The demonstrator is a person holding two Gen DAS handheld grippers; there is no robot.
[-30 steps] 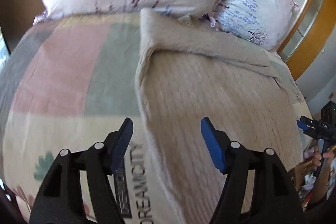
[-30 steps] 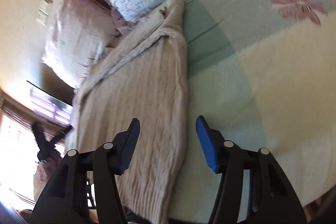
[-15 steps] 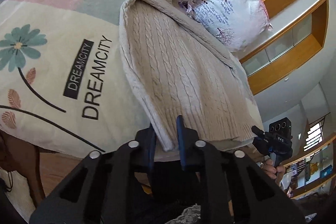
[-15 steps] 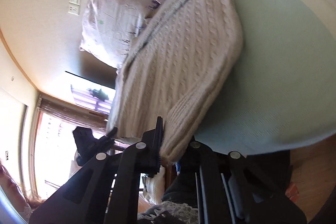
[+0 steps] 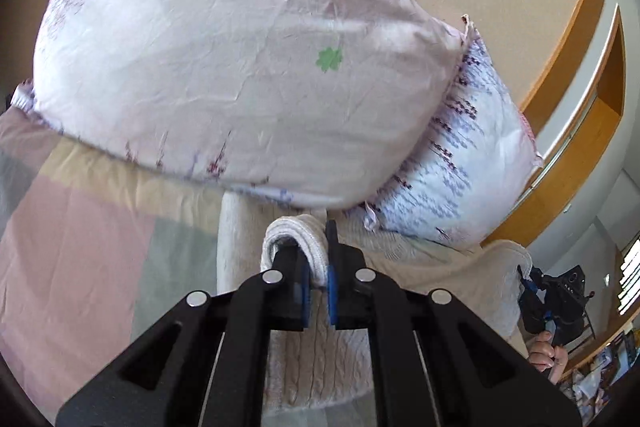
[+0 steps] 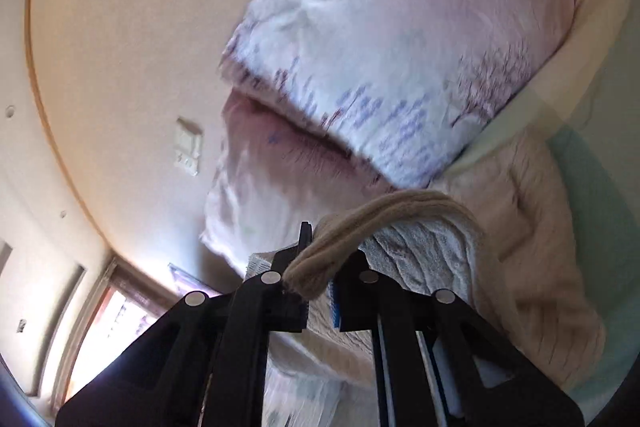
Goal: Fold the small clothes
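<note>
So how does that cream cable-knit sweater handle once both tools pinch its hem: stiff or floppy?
Likely floppy: the sweater curls over the left tool and bunches into a roll at the right tool. Probably thick and grippy rather than slippery, given the chunky knit. It should sag between the two grips.

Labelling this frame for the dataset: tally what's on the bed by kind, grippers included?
Sweater: 1, beige cable-knit, hem pinched at both ends
Pillows: 2, pink and white-purple
Bedspread: 1
Grippers: 2, left gripper, right gripper
Total: 6
</note>
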